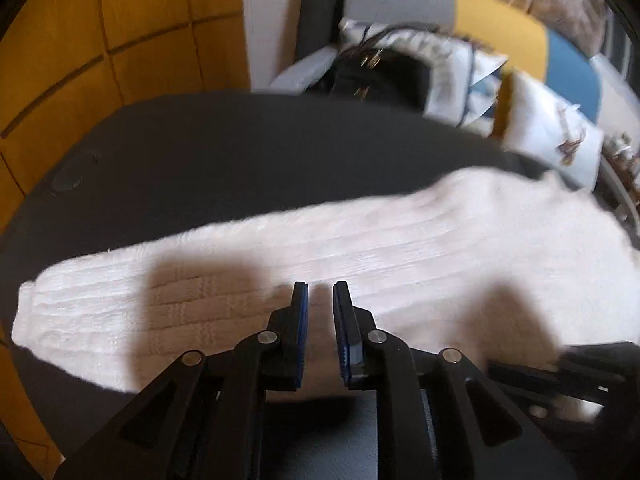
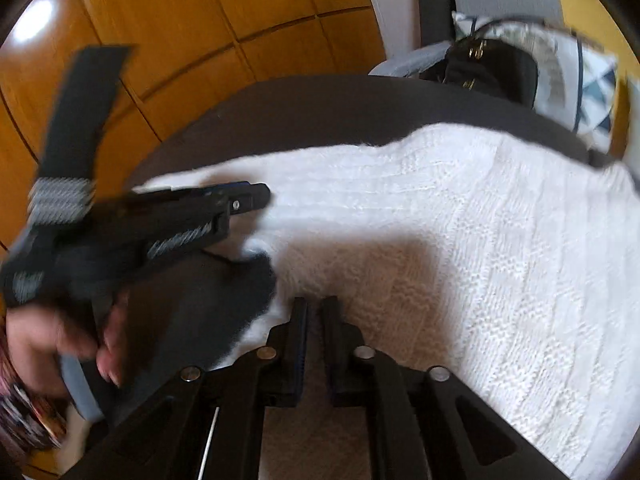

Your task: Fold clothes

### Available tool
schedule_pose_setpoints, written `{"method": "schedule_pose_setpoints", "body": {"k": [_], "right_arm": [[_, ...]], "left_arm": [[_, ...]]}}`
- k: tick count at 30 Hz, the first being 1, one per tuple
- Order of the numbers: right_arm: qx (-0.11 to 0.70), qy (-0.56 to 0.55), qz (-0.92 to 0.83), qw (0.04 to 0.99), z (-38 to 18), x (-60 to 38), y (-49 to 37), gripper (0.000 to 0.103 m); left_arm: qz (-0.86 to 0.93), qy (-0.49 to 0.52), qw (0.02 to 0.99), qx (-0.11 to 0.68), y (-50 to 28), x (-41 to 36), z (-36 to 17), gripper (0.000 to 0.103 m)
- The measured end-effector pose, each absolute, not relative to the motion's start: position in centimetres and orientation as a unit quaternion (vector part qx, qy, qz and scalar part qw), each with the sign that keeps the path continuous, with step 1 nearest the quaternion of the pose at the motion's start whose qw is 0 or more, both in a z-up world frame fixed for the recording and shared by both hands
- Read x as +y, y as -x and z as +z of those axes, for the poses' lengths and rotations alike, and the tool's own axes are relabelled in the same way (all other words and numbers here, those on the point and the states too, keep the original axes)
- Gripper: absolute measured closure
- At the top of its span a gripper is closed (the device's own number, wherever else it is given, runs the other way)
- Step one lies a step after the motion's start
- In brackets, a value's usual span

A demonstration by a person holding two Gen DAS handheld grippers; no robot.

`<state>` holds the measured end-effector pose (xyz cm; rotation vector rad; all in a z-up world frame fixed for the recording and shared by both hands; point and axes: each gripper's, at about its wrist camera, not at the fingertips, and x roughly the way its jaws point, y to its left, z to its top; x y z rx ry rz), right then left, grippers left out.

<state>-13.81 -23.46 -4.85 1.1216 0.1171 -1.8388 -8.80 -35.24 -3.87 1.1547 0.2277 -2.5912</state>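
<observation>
Left wrist view: the left gripper (image 1: 320,292) hangs over a white knitted sweater (image 1: 360,248) spread on a dark round table (image 1: 240,152). Its jaws stand narrowly apart, with nothing between them. The sweater runs from 9 o'clock to 3 o'clock, one sleeve (image 1: 100,304) stretched toward 9. A black handbag (image 1: 380,72) sits at 12 o'clock among patterned cushions (image 1: 540,128).

Right wrist view: the right gripper (image 2: 316,308) hovers over the sweater (image 2: 460,220), jaws nearly together, empty. At 9 o'clock the left gripper (image 2: 256,196) is blurred, held by a hand (image 2: 60,340). Wooden floor (image 2: 200,20) lies beyond.
</observation>
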Motion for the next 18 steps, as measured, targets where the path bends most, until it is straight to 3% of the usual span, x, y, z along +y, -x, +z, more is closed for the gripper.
{"method": "schedule_pose_setpoints", "body": {"k": [3,10,15,18], "right_arm": [[-0.029,-0.453,-0.757,0.471,-2.5,-19.8,14.4,0.092],[0.1,-0.39,-0.874,0.274,0.7,-6.6,18.2,0.092],[0.094,-0.444,-0.873,0.178,-2.5,1.6,22.6,0.092],[0.071,-0.435,-0.881,0.175,-3.1,3.6,23.4,0.09]], "left_arm": [[-0.918,-0.375,0.115,0.052,8.5,-32.1,-2.6,0.087],[-0.893,-0.435,0.093,-0.065,12.8,-28.3,-6.7,0.087],[-0.898,-0.421,0.11,-0.063,13.6,-29.3,-7.3,0.087],[-0.898,-0.418,0.113,-0.08,14.7,-28.7,-7.2,0.087]]}}
